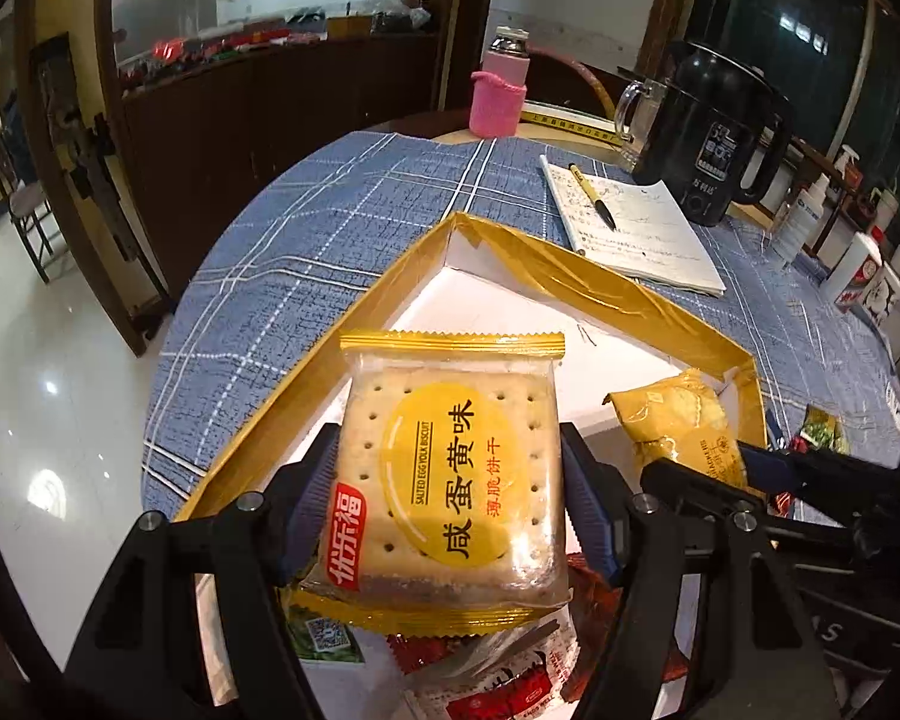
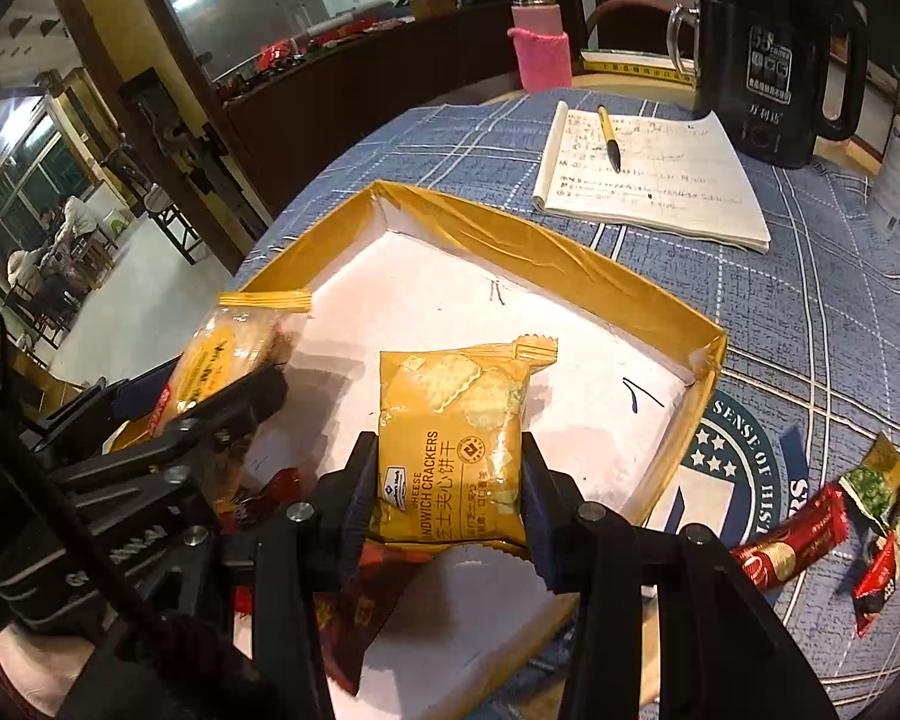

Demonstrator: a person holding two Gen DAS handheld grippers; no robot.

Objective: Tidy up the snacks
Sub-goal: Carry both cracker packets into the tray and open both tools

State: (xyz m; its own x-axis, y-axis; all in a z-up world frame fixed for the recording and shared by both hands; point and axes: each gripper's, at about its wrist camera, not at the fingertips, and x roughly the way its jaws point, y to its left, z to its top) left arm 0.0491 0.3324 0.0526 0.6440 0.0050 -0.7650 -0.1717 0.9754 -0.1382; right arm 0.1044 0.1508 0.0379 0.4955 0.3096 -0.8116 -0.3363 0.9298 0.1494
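Snacks are split between the two claws and the tray: the left gripper (image 1: 450,480) is closed on a salted egg yolk biscuit packet (image 1: 450,468), gripped by its side edges and held above the near end of the yellow-rimmed tray (image 1: 546,258); the right gripper (image 2: 447,492) is closed on a cheese cracker packet (image 2: 456,444), also raised over the tray's white floor. Both sets of jaws are only as wide as their packets.

Judging the risks: both packets are slick film with air inside, so a pinch on the edges could slide and let one drop crooked, or squeeze hard enough to crack the biscuits. The two grippers sit close together over the same tray, so lowering both at once could knock one against the other. Red wrappers (image 2: 354,600) already lie under the claws at the near end, and a packet set down there would pile on top rather than lie flat.

Loose snacks (image 2: 834,516) remain on the blue checked cloth (image 2: 810,312) to the right of the tray. Farther off, well apart from the tray, are a notepad (image 2: 654,180) with a pen (image 2: 609,138), a black kettle (image 2: 762,48) and a pink-sleeved bottle (image 2: 540,42); none blocks the tray
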